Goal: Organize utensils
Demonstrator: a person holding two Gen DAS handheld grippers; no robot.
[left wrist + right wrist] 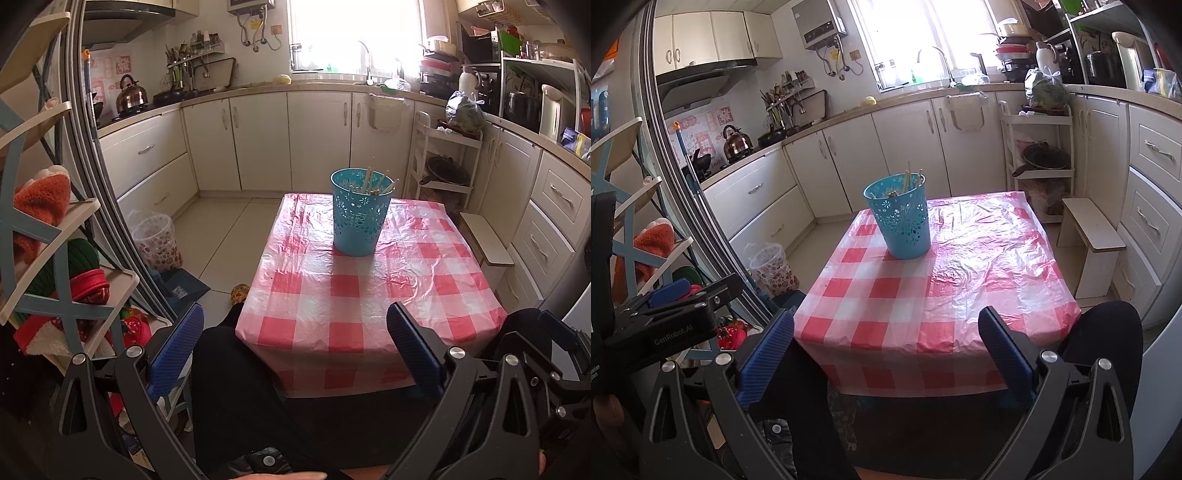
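Note:
A blue perforated holder [360, 214] stands upright on the far part of a small table with a red and white checked cloth [369, 295]. Several chopsticks [373, 181] stick out of it. It also shows in the right wrist view [901, 218], with the chopsticks [908, 179] leaning inside, on the table [942, 288]. My left gripper [295, 317] is open and empty, held back at the table's near edge. My right gripper [886, 321] is open and empty, also at the near edge. The left gripper's body [665, 317] shows at the left of the right wrist view.
A shelf rack with cloths and slippers [55, 258] stands at the left. A patterned bin [157, 240] sits on the floor left of the table. A small white stool [1089, 240] stands at the right. Cabinets and a white trolley [443, 162] line the far walls.

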